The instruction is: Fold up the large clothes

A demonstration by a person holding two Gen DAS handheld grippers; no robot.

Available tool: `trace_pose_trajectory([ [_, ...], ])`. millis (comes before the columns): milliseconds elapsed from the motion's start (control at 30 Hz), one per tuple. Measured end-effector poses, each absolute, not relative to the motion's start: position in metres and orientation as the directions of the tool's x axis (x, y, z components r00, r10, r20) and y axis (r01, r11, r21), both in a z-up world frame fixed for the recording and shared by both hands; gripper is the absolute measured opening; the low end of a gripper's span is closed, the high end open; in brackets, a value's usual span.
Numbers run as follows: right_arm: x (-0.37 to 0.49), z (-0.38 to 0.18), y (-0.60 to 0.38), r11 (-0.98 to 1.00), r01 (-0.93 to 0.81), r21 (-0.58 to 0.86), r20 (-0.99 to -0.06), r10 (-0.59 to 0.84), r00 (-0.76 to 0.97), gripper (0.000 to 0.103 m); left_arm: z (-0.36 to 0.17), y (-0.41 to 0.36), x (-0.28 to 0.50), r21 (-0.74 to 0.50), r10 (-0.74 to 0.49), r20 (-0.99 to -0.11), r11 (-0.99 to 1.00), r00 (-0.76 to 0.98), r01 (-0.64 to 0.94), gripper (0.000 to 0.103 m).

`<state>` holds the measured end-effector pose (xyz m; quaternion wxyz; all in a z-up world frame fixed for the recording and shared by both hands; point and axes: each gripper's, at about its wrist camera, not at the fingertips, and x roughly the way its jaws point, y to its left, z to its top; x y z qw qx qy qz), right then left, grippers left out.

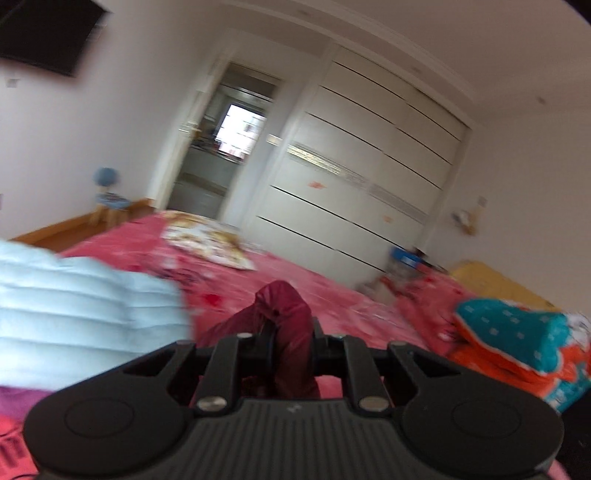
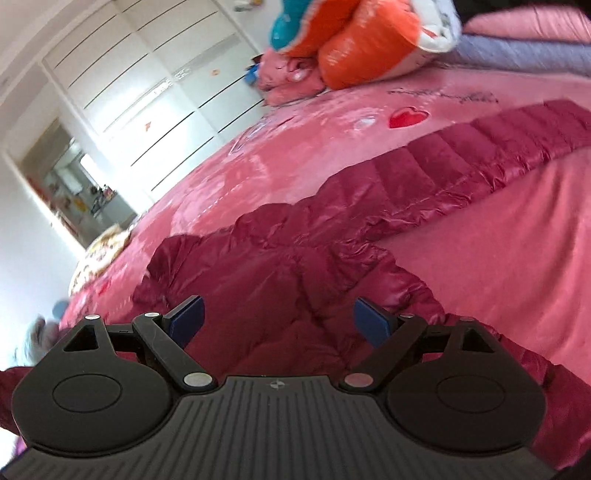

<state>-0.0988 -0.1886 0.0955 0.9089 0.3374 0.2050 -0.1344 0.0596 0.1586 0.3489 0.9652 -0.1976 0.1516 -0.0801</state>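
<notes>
Dark red puffer jacket point(image 2: 295, 258) lies spread on the pink bedspread point(image 2: 498, 258), filling centre and lower part of the right wrist view, w/ a long quilted strip, prob. a sleeve, running to the upper right of the frame. Left gripper point(image 1: 291, 343) is clamped nearly closed on a bunched fold of that jacket point(image 1: 284, 317), low centre in the left wrist view; cloth pokes up between the fingers. Right gripper point(image 2: 279, 325) is wide apart, blue pads point(image 2: 188, 319) clear of the fabric, nothing in it, over the jacket's body. Handling, as a guess: light, soft, puffy, shiny shell so likely slippery; it'll sag and slide rather than keep a crease, and trapped air may make folds spring back. Best hold is prob. at a seam, hem or cuff w/ a thick pinch of cloth, not the smooth panel. Pale blue quilted garment point(image 1: 74, 314) sits at left of the left view, orange-teal bedding point(image 2: 351, 33) at top of the right view.
</notes>
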Motion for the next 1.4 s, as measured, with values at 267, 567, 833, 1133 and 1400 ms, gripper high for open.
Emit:
trace_pose_trajectory([
  [267,-0.102,0.092,-0.206,0.642,0.415,0.645,-0.442,-0.130,0.887,0.103,0.321,0.021,0.119,-0.337,-0.446,-0.359,0.881,0.820,0.331,0.014],
  [567,-0.101,0.088,-0.229,0.495,0.485,0.721,-0.435,-0.222,0.873,0.103,0.233,-0.090,0.171,-0.305,-0.546,-0.512,0.837,0.663,0.454,0.014],
  [833,-0.097,0.083,-0.238,0.460,0.495,0.737,-0.434,-0.239,0.869,0.103,0.147,-0.123,0.205,-0.294,-0.508,-0.618,0.857,0.600,0.423,0.023],
  [1133,-0.087,0.083,-0.239,0.484,0.486,0.728,-0.429,-0.232,0.873,0.103,0.168,-0.119,0.196,-0.325,-0.603,-0.525,0.794,0.601,0.514,0.077],
  [1400,-0.080,0.089,-0.233,0.534,0.465,0.706,-0.419,-0.214,0.882,0.103,0.152,-0.029,0.178,-0.196,-0.409,-0.514,0.912,0.754,0.361,0.078],
])
